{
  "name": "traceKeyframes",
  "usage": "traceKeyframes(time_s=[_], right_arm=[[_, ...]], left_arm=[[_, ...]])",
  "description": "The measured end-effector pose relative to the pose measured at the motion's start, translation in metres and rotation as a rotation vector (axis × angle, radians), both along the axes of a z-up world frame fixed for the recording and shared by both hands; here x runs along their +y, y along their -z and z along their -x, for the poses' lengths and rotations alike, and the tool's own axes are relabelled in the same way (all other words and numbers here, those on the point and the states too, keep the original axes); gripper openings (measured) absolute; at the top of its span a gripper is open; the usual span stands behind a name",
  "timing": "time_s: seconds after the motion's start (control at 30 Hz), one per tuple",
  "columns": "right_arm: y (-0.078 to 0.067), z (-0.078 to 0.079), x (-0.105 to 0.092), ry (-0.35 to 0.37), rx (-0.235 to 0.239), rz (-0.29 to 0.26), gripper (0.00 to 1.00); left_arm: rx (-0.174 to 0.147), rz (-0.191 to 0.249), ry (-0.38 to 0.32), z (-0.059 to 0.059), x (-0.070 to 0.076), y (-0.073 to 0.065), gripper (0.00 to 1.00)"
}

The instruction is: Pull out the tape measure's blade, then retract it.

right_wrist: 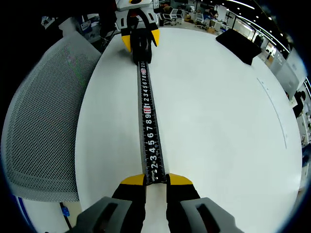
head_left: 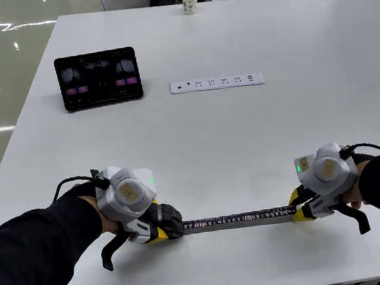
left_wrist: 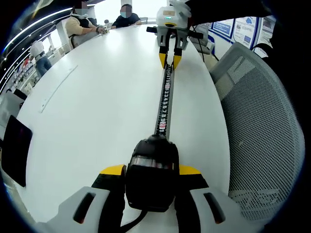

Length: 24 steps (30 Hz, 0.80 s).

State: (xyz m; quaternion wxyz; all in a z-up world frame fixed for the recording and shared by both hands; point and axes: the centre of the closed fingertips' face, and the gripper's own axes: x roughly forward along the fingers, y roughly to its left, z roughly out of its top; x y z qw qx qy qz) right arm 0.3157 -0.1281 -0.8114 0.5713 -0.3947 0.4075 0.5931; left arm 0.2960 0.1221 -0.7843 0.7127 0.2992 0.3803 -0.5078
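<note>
1. Head view: tablet (head_left: pixel 98 78), power strip (head_left: pixel 216 82) and paper cup (head_left: pixel 190 1) lie far across the desk (head_left: pixel 276 127).
2. Your left claw (left_wrist: pixel 151 171) clamps the tape measure case (left_wrist: pixel 152 158); your right claw (right_wrist: pixel 155 179) seems to pinch the end of the drawn-out blade (right_wrist: pixel 147 116).
3. Both sit near the desk's front edge, with a mesh chair (left_wrist: pixel 262 121) just beyond.

The left gripper (left_wrist: pixel 151 170) has its yellow-tipped jaws clamped on either side of the black tape measure case (left_wrist: pixel 152 182). From the case, the blade (left_wrist: pixel 164 104) runs straight away over the white table (left_wrist: pixel 97 111) to the right gripper (left_wrist: pixel 168 62), whose yellow tips pinch its far end. A grey mesh chair (left_wrist: pixel 262 121) stands right of the case. A dark tablet (left_wrist: pixel 14 150) lies left of it, and a white power strip (left_wrist: pixel 57 88) lies farther off on that side. Seated people (left_wrist: pixel 80 26) are far beyond the case.
</note>
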Motion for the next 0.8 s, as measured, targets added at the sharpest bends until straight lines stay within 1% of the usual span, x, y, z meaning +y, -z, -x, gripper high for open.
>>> traceKeyframes(time_s=[0.13,0.2,0.3,0.4,0.43,0.5,0.53,0.57,0.6,0.7,0.8], right_arm=[[0.0,0.0,-0.001,0.006,-0.003,0.008,0.13],[0.0,0.001,-0.001,-0.01,-0.019,0.009,0.13],[-0.001,0.001,-0.001,-0.009,-0.024,0.015,0.13],[-0.001,0.001,-0.001,-0.031,-0.036,0.027,0.13],[-0.002,0.001,-0.001,-0.039,-0.041,0.029,0.13],[-0.004,0.002,0.0,-0.039,-0.038,0.025,0.14],[-0.005,0.002,0.001,-0.039,-0.039,0.022,0.14],[-0.006,0.0,0.003,-0.037,-0.044,0.012,0.14],[-0.008,0.0,0.004,-0.032,-0.045,0.005,0.14],[-0.009,-0.001,0.004,-0.052,-0.06,0.011,0.15],[-0.011,-0.001,0.005,-0.042,-0.064,0.004,0.17]], left_arm=[[-0.003,-0.011,0.008,0.0,0.0,0.001,0.34],[0.005,-0.008,0.003,-0.001,0.0,0.001,0.34],[0.013,-0.005,0.006,-0.001,0.0,0.0,0.35],[0.023,-0.012,0.006,0.0,0.002,-0.001,0.35],[0.024,-0.011,0.004,0.0,0.004,-0.003,0.35],[0.028,-0.013,-0.015,-0.001,0.007,-0.004,0.39],[0.033,-0.005,-0.032,-0.001,0.008,-0.006,0.4],[0.054,0.031,-0.065,-0.001,0.007,-0.009,0.4],[0.062,0.051,-0.08,-0.001,0.006,-0.011,0.4],[0.069,0.067,-0.129,-0.004,0.013,-0.015,0.47],[0.079,0.097,-0.162,-0.005,0.017,-0.019,0.52]])
